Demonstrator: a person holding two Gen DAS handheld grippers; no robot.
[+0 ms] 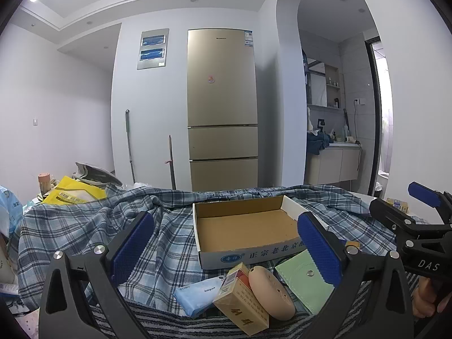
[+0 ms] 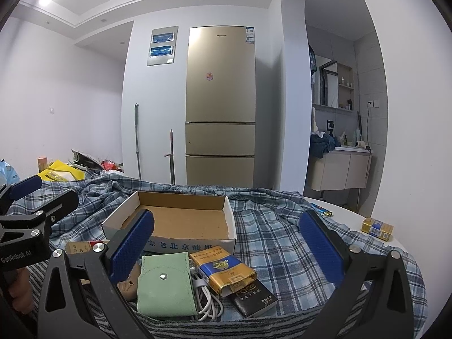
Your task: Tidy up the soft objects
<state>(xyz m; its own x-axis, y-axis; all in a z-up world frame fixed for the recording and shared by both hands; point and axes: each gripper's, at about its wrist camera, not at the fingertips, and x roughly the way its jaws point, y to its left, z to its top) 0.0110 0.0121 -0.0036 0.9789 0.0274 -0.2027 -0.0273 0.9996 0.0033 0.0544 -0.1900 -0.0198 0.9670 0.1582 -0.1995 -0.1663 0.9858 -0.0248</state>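
Observation:
An open empty cardboard box (image 1: 245, 223) (image 2: 180, 220) sits on a blue plaid cloth (image 1: 84, 226) (image 2: 282, 237). In front of it lie a light blue tissue pack (image 1: 195, 296), a red-gold cigarette pack (image 1: 240, 302), a peach oval object (image 1: 271, 293), a green pouch (image 1: 302, 279) (image 2: 163, 285), a white cable (image 2: 206, 296), a blue-gold cigarette pack (image 2: 223, 268) and a black pack (image 2: 251, 296). My left gripper (image 1: 226, 243) is open and empty above these items. My right gripper (image 2: 226, 243) is open and empty over them; it shows at the right in the left wrist view (image 1: 423, 220).
A gold fridge (image 1: 223, 110) stands behind the table. A yellow bag (image 1: 73, 192) and clutter lie at the far left. A gold pack (image 2: 377, 227) and a small blue item (image 2: 322, 210) lie on the white tabletop (image 2: 353, 217) at the right.

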